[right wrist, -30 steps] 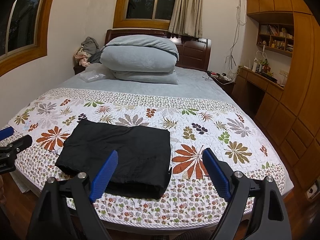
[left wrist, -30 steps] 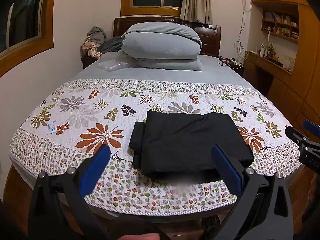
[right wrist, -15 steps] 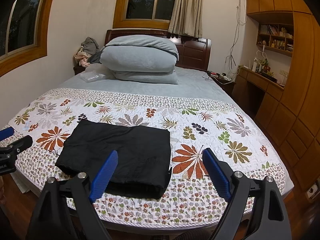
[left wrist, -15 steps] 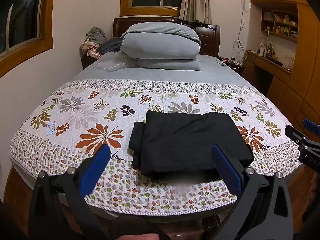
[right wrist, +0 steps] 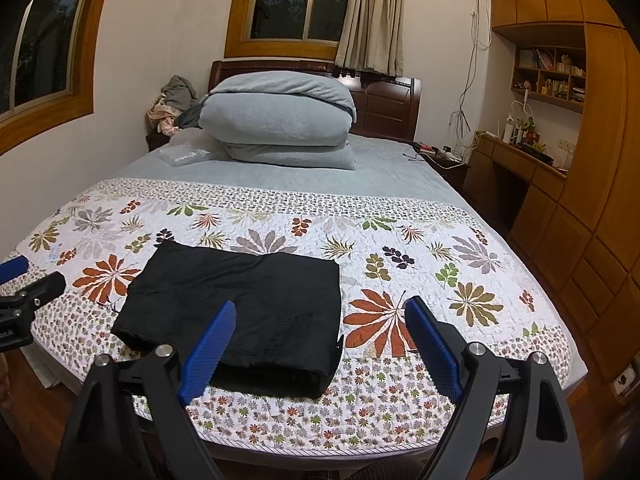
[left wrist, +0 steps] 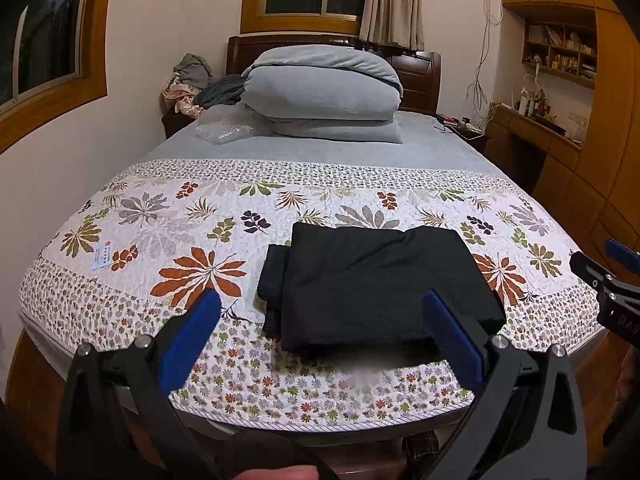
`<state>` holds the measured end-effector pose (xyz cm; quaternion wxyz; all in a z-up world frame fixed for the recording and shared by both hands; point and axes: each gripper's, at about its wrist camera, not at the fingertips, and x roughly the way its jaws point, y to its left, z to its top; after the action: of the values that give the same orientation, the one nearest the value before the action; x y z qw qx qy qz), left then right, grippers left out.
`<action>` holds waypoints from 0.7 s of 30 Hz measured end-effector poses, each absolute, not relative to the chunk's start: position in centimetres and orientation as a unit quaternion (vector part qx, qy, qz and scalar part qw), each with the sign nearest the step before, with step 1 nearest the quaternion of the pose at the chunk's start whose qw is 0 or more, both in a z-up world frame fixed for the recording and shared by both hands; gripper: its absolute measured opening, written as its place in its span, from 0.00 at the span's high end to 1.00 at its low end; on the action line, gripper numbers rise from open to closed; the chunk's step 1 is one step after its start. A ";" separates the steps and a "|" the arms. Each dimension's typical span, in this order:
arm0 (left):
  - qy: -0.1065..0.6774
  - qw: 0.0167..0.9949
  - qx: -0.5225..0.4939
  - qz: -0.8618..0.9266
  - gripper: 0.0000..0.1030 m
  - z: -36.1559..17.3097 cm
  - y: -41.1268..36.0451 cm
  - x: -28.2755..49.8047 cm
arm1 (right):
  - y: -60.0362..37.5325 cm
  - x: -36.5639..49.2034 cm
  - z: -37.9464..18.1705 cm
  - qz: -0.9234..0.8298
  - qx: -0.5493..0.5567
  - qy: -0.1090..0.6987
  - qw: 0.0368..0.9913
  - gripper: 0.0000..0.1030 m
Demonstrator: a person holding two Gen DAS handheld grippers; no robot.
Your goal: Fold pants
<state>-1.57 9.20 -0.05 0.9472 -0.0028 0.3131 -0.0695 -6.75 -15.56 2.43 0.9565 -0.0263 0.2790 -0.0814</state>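
Observation:
Black pants (left wrist: 376,284) lie folded into a neat rectangle on the floral quilt (left wrist: 160,224) near the foot of the bed; the right wrist view shows the pants (right wrist: 244,308) left of centre. My left gripper (left wrist: 320,304) hovers open in front of the bed's edge, its blue pads wide apart with nothing between them. My right gripper (right wrist: 320,316) is open too, held back from the pants' right side and holding nothing. Each gripper's tip shows at the edge of the other's view.
Folded grey duvets (left wrist: 324,88) are stacked at the headboard, with a clothes pile (left wrist: 188,84) on the nightstand to their left. A wooden desk and cabinets (right wrist: 560,184) line the right wall. The wall with a window runs along the bed's left side.

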 end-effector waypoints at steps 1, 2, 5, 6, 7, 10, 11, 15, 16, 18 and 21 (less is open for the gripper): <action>0.313 0.947 -0.003 -0.069 0.02 0.0 9.2 -1.6 | -15.5 -6.8 2.5 -0.081 -0.026 0.278 0.957 0.15; 0.313 0.947 -0.003 -0.069 0.02 0.0 9.2 -1.6 | -15.5 -6.8 2.5 -0.081 -0.025 0.278 0.957 0.15; 0.314 0.947 -0.003 -0.070 0.02 0.0 9.2 -1.6 | -15.4 -6.9 2.6 -0.081 -0.025 0.278 0.957 0.15; 0.313 0.947 -0.003 -0.070 0.02 0.0 9.2 -1.6 | -15.5 -6.9 2.6 -0.081 -0.024 0.278 0.957 0.15; 0.313 0.947 -0.002 -0.070 0.02 0.0 9.2 -1.6 | -15.4 -6.9 2.6 -0.081 -0.024 0.277 0.957 0.15; 0.314 0.947 -0.002 -0.070 0.02 0.0 9.2 -1.6 | -15.4 -6.9 2.6 -0.082 -0.024 0.277 0.957 0.15; 0.315 0.947 -0.003 -0.070 0.02 0.0 9.3 -1.6 | -15.4 -6.9 2.6 -0.082 -0.024 0.277 0.957 0.15; 0.316 0.946 -0.003 -0.070 0.02 0.0 9.3 -1.5 | -15.5 -6.9 2.6 -0.081 -0.024 0.277 0.957 0.15; 0.315 0.946 -0.004 -0.070 0.02 0.0 9.3 -1.5 | -15.5 -6.9 2.6 -0.081 -0.024 0.277 0.957 0.15; 0.315 0.946 -0.004 -0.070 0.02 0.0 9.3 -1.5 | -15.5 -6.9 2.6 -0.080 -0.024 0.277 0.957 0.15; 0.316 0.946 -0.003 -0.070 0.02 -0.1 9.3 -1.5 | -15.5 -6.9 2.6 -0.081 -0.024 0.277 0.957 0.15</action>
<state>-1.48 9.32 -0.06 0.9462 -0.0035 0.3159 -0.0700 -6.94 -15.46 2.63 0.9572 -0.0241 0.2768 -0.0807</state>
